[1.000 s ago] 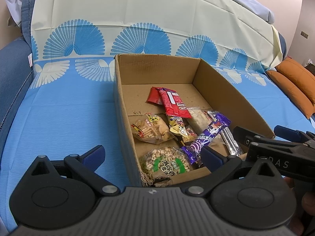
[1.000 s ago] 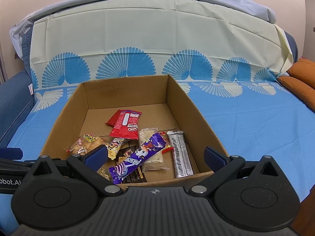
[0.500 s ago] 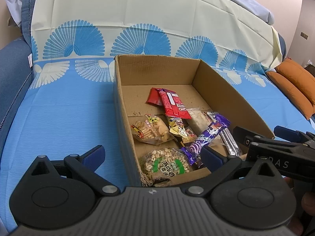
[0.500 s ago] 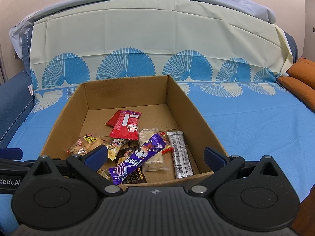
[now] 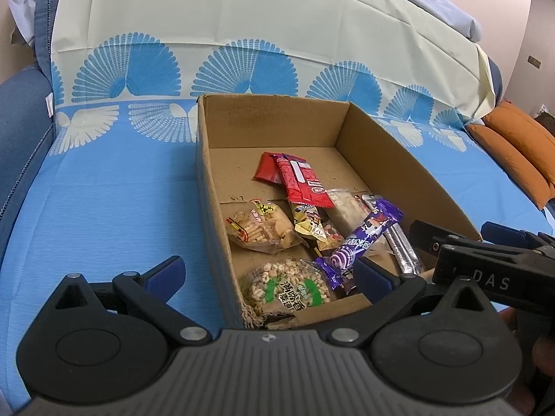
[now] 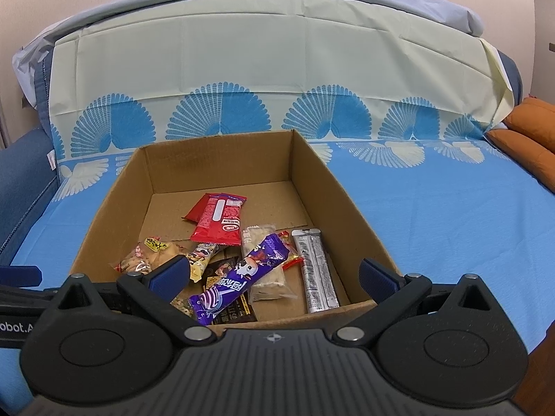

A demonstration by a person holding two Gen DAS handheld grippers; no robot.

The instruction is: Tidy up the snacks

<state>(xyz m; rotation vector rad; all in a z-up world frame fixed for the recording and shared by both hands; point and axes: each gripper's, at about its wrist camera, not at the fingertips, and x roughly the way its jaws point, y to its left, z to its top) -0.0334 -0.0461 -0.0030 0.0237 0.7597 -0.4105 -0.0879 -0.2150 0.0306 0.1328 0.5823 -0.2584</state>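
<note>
An open cardboard box (image 5: pixel 215 187) (image 6: pixel 333 180) stands on the blue cloth. Inside lie several snacks: a red packet (image 5: pixel 300 180) (image 6: pixel 220 220), a purple bar (image 5: pixel 364 239) (image 6: pixel 242 275), a silver bar (image 6: pixel 315 270), a clear biscuit bag (image 5: pixel 262 227) and a round puffed-grain pack (image 5: pixel 289 289). My left gripper (image 5: pixel 269 274) is open and empty, just short of the box's near left corner. My right gripper (image 6: pixel 275 272) is open and empty over the box's near edge; it also shows in the left wrist view (image 5: pixel 485 253).
The box sits on a couch covered by a blue and cream fan-patterned cloth (image 6: pixel 451 208). Orange cushions (image 5: pixel 520 149) lie at the far right. A dark blue armrest (image 5: pixel 17 131) rises on the left.
</note>
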